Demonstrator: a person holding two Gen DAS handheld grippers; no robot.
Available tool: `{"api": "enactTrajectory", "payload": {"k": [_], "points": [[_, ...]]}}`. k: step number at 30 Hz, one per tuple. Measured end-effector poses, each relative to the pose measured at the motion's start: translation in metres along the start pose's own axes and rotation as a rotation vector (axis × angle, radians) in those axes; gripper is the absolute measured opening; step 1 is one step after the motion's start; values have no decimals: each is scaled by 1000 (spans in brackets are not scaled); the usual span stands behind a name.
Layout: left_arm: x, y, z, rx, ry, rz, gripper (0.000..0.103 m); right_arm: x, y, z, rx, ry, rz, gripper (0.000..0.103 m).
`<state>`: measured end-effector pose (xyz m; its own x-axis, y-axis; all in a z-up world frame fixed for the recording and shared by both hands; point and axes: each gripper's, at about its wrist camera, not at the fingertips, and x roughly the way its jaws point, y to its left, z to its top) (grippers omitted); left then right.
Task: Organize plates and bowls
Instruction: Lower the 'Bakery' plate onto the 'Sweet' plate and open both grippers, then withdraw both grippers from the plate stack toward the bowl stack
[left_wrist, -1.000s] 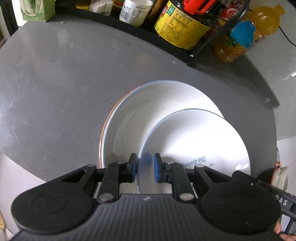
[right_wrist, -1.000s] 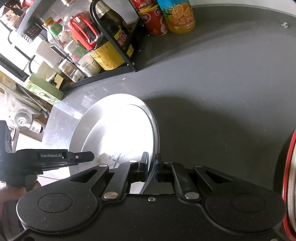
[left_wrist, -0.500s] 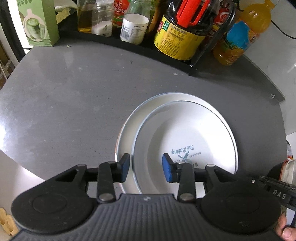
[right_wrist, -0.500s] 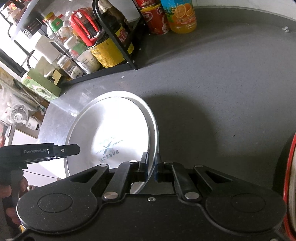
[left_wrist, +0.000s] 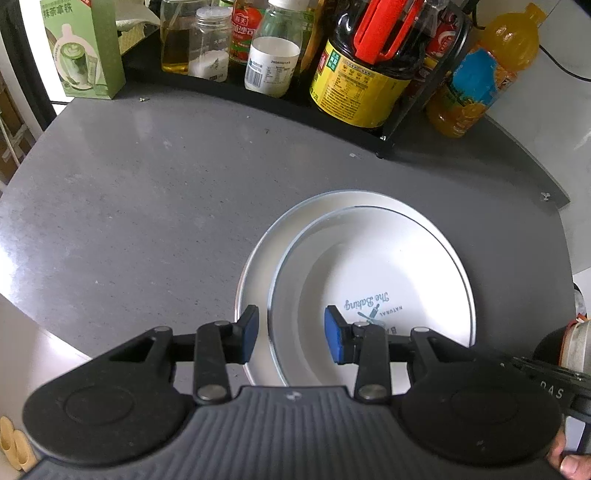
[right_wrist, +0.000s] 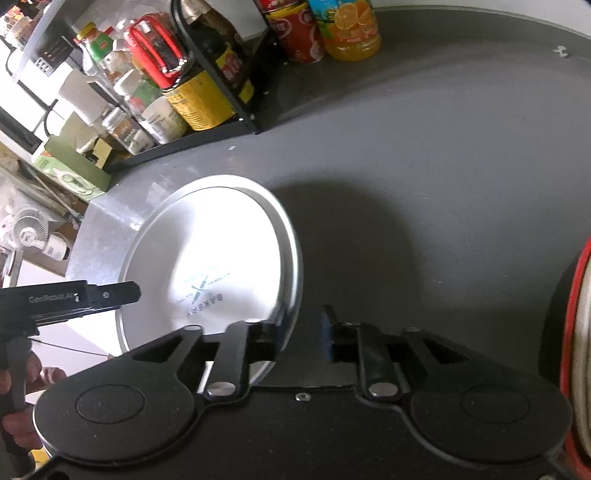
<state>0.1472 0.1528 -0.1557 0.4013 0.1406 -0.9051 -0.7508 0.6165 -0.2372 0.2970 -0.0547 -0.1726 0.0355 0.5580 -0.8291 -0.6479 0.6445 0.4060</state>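
1. Your printed plate (left_wrist: 373, 291) sits nested in the larger plate (left_wrist: 255, 273) on the worktop (left_wrist: 147, 192); that stack looks done.
2. Your left tongs (left_wrist: 291, 334) are spread wide, gripping nothing.
3. Your right tongs (right_wrist: 295, 334) also gape, clear of the rim.
4. A red-rimmed dish (right_wrist: 576, 332) at the right edge likely remains for you.

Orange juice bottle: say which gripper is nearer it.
Right, probably. The orange juice bottle stands at the counter's back right; right gripper is at the plates' right rim, left gripper at their left.
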Motion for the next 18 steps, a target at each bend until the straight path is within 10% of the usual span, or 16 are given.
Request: {"api": "enactTrajectory", "payload": {"k": [12, 18], "points": [[-10, -2, -1, 25, -21, 39, 38, -30, -7, -9, 34, -78, -15, 61], [-20, -11, -7, 74, -9, -2, 62, -56, -4, -20, 33, -134, -8, 78]]}}
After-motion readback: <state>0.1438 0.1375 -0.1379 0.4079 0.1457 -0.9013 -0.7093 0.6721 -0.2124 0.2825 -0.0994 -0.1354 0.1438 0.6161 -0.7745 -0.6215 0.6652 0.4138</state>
